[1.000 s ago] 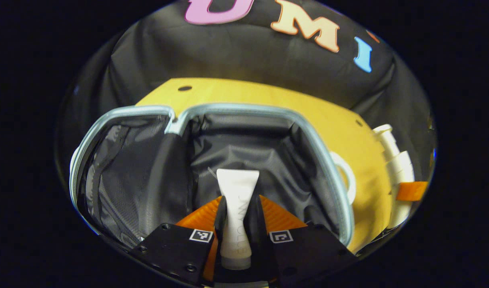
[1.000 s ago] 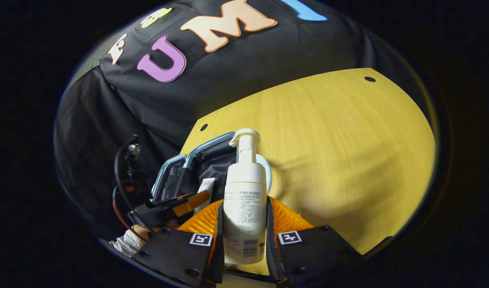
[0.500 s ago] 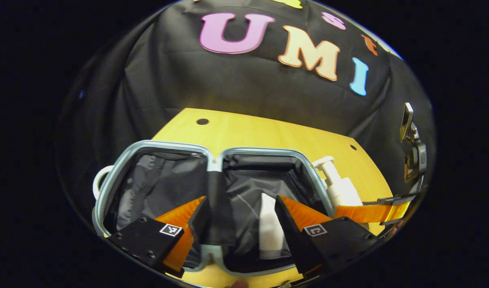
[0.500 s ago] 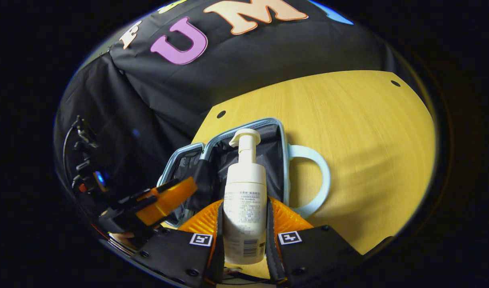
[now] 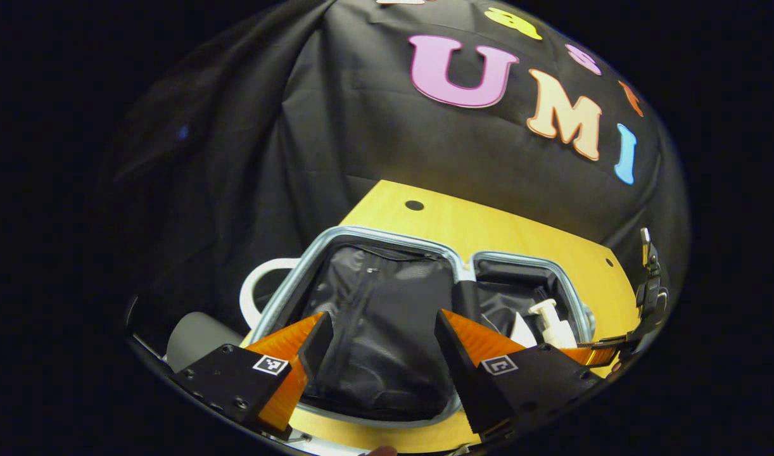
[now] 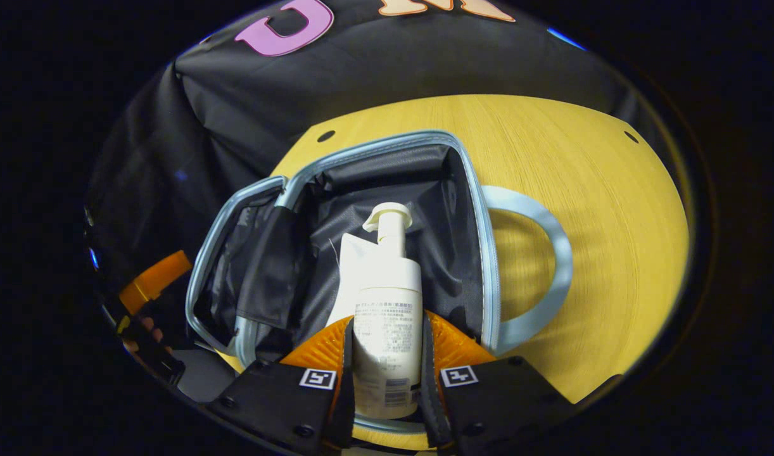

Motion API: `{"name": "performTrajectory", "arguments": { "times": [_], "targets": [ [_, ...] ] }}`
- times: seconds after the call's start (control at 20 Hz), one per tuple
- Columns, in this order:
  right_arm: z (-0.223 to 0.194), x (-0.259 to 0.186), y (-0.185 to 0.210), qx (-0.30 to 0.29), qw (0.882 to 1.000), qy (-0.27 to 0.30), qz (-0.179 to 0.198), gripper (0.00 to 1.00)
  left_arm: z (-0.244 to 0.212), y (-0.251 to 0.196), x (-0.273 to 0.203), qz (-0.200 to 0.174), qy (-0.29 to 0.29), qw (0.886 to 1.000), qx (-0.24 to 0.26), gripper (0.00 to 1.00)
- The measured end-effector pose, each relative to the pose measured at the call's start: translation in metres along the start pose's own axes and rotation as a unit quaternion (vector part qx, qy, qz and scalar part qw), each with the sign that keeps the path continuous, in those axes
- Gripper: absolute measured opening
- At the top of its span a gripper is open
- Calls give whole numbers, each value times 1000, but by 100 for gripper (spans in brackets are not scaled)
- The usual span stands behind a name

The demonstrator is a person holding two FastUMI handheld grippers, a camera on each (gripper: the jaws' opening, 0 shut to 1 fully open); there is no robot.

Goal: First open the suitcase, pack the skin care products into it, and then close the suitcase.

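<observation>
The suitcase (image 5: 387, 235) lies open on the yellow table, both halves lined in black. My left gripper (image 5: 382, 316) is open with nothing between its fingers, hovering over the suitcase's left half. In the right half lie a white tube (image 5: 521, 330) and the white pump bottle (image 5: 555, 324). In the right gripper view, my right gripper (image 6: 387, 323) is shut on the pump bottle (image 6: 388, 297), held low inside the right half of the suitcase (image 6: 387, 140). The white tube (image 6: 348, 275) lies just left of the bottle on the lining.
The suitcase's pale handles stick out at either end (image 5: 260, 297) (image 6: 542, 253). Bare yellow table (image 6: 590, 171) stretches to the right of the case. A grey rounded object (image 5: 197, 332) sits by the table's left edge. The left gripper's finger (image 6: 156, 282) is off to the left.
The left gripper released the tube into the suitcase, opened, and drew back to the left. The right gripper carried the pump bottle from beside the case down into its right half.
</observation>
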State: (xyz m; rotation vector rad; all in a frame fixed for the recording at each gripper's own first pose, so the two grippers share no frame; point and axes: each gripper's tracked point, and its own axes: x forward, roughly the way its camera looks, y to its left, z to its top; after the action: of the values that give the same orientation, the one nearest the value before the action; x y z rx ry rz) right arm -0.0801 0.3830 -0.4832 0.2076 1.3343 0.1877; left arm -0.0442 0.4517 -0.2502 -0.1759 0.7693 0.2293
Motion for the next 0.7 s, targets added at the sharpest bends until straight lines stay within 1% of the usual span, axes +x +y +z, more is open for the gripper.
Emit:
{"name": "performTrajectory", "arguments": {
  "times": [0.1, 0.15, 0.2, 0.25, 0.3, 0.35, 0.4, 0.45, 0.5, 0.55, 0.6, 0.7],
  "targets": [
    [-2, 4, 0, -8, 1000, 8, -18, 47, -1, 18, 0, 14, 0, 1000, -10, 94],
    [-2, 5, 0, -13, 1000, 10, -24, 51, -1, 28, -1, 20, 0, 1000, -15, 94],
    [-2, 5, 2, -13, 1000, 8, -24, 52, 0, 38, -1, 27, -2, 999, -17, 95],
    [-2, 7, 4, -14, 1000, 8, -20, 57, 2, 49, 1, 36, -3, 999, -18, 94],
    [3, 4, 8, -11, 1000, 0, -13, 60, 5, 59, 3, 45, -5, 999, -19, 94],
    [4, 0, 13, -8, 1000, -4, -1, 74, 10, 71, 5, 55, -7, 998, -22, 94],
    [6, -4, 19, -6, 1000, -10, 12, 79, 16, 81, 8, 62, -12, 998, -24, 94],
    [12, -10, 20, -9, 1000, -22, 15, 92, 25, 93, 10, 70, -16, 997, -25, 92],
    [19, -15, 18, -14, 999, -35, 12, 97, 30, 106, 15, 79, -20, 996, -27, 94],
    [27, -20, 16, -16, 999, -50, 12, 97, 35, 117, 20, 85, -23, 996, -30, 94],
    [35, -27, 13, -14, 998, -63, 12, 100, 38, 126, 26, 89, -22, 995, -33, 94],
    [50, -44, 0, -1, 996, -86, 4, 97, 34, 144, 40, 99, -7, 995, -34, 94]
  ]
}}
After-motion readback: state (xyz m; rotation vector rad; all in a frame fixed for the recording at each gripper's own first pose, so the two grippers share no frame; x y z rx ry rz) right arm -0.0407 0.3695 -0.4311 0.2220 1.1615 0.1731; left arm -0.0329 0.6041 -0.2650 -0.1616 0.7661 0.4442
